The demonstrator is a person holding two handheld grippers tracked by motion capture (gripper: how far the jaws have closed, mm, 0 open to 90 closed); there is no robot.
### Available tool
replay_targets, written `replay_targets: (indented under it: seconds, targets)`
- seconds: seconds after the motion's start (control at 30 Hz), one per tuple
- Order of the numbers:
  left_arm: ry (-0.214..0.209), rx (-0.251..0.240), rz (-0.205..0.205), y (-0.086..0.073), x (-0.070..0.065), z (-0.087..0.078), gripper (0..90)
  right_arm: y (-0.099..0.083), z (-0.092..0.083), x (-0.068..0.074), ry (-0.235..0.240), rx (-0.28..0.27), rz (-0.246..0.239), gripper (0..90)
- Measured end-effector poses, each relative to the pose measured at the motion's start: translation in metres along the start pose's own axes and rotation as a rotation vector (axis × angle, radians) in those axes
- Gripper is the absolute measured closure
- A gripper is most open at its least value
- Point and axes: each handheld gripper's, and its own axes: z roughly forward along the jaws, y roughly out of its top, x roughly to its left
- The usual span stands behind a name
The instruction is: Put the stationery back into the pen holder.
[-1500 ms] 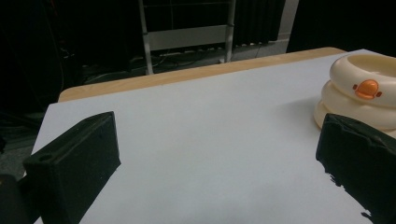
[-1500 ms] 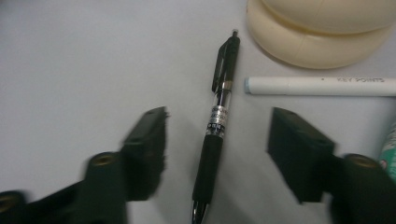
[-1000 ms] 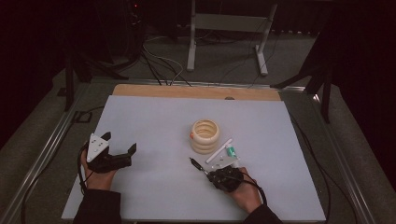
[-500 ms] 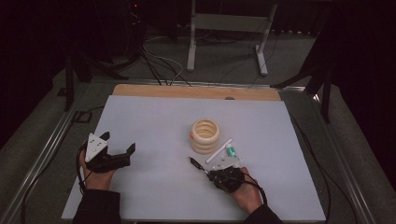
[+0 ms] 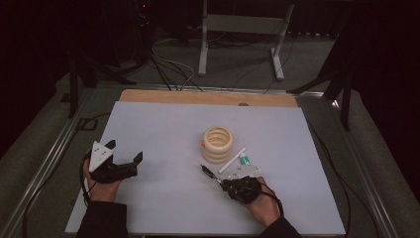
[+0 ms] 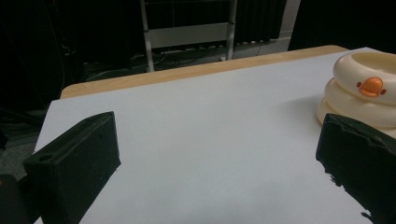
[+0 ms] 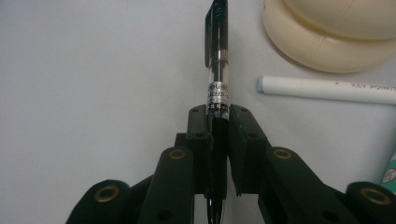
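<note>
My right gripper is shut on a black pen that sticks out forward past its fingertips, low over the white table sheet. In the high view this gripper sits at the front right with the pen pointing up-left. A cream pen holder made of stacked rings stands just beyond it; an orange duck bill marks its side. A white pen lies flat beside the holder. My left gripper rests at the front left, its jaws wide apart with nothing between them.
A small green-and-white item lies next to the white pen. The sheet's far edge meets a wooden strip. Beyond the table stand a metal frame and loose cables on the floor.
</note>
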Motion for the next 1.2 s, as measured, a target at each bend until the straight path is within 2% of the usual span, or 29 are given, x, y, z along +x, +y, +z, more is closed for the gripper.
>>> replay_targets:
  seconds: [0.63,0.93,1.2]
  targets:
    - [0.006,0.001,-0.005,0.000,0.001,-0.001,0.0,0.012,-0.020,-0.003,0.010,-0.041,-0.008,79.7]
    - [0.002,0.004,-0.003,0.000,0.000,-0.001,0.0,0.023,-0.029,-0.006,0.018,-0.055,-0.020,79.7]
    - [0.000,0.007,-0.003,0.000,0.000,-0.001,0.0,0.033,-0.037,-0.010,0.006,-0.065,-0.029,79.7]
